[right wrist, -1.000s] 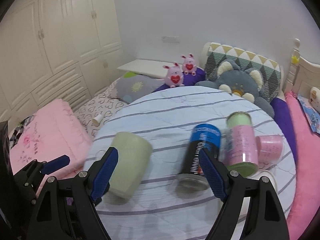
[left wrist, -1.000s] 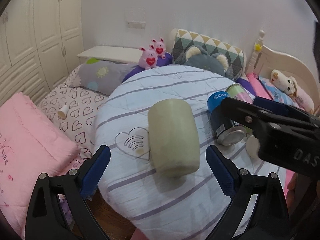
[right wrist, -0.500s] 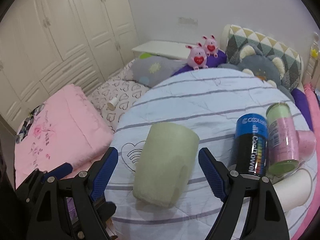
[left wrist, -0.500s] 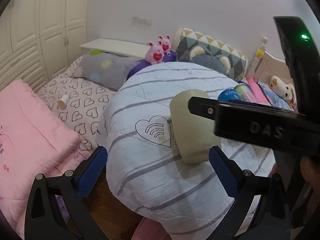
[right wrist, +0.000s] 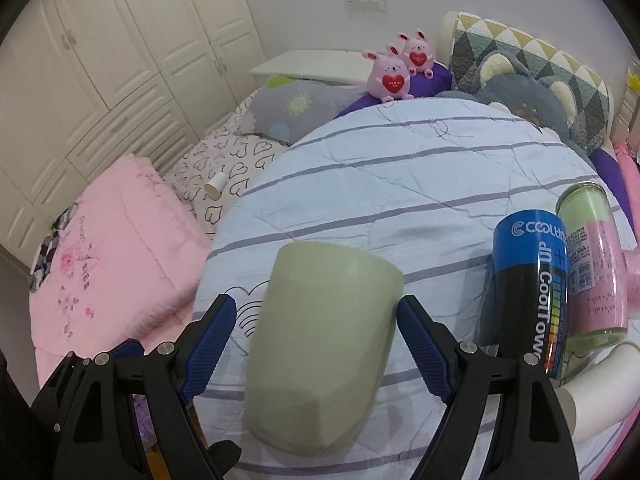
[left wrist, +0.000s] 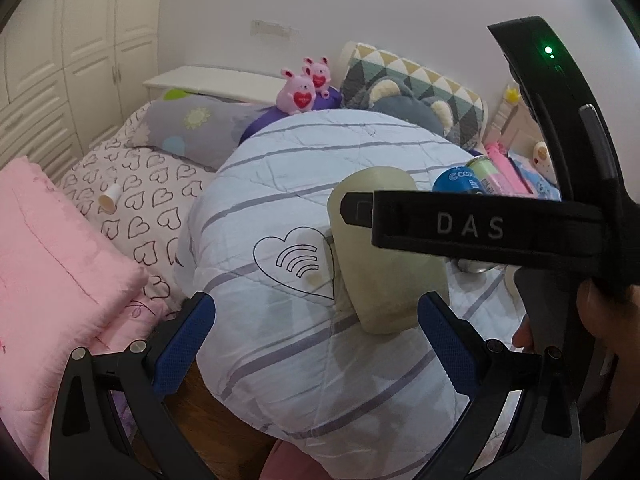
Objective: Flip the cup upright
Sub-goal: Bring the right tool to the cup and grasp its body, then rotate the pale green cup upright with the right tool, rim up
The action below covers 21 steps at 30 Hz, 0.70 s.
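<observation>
Since a second ago the right gripper [right wrist: 312,348] has swung away from the blue can [right wrist: 528,288] and closed in on the pale green cup [right wrist: 324,352], which now sits between its spread fingers with a gap showing on each side. The cup rests mouth-down on the round striped tablecloth [right wrist: 400,184], just right of the printed heart [left wrist: 296,264]. The left gripper [left wrist: 316,344] hangs back, spread wide and empty, with the cup ahead of it.

The risks, as I judge them: the smooth, tapered wall could slip out of a loose pinch mid-turn, and the can, standing near the cup's right, could be knocked over by the swinging gripper. The soft cloth may also bunch and tip the cup.
</observation>
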Available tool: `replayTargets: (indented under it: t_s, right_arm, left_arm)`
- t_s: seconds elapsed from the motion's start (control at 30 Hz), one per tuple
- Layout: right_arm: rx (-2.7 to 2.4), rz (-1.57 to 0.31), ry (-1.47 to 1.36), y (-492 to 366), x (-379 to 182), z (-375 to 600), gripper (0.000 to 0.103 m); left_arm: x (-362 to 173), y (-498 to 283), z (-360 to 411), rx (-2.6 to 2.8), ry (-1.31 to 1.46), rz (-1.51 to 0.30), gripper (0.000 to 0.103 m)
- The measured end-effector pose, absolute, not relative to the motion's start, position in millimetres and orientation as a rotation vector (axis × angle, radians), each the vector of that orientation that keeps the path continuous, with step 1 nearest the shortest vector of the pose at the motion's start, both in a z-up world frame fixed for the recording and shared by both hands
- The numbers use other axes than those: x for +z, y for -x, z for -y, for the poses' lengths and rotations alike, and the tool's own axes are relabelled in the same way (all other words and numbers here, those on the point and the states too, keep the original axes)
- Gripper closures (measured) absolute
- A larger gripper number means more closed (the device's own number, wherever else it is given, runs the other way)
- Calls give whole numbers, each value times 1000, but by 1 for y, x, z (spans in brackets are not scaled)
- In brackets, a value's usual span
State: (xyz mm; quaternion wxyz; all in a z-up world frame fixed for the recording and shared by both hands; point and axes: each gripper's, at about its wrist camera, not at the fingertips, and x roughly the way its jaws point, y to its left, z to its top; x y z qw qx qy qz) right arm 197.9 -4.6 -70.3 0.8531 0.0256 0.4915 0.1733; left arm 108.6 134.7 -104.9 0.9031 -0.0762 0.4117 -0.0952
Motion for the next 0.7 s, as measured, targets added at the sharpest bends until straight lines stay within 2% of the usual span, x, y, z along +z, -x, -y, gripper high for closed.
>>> replayTargets:
  t_s: [0.7]
  right_arm:
    - [438,-1144,-132,-228,-91,16,19]
  left_arm:
    - [-107,-115,-119,-214,121,-869,0]
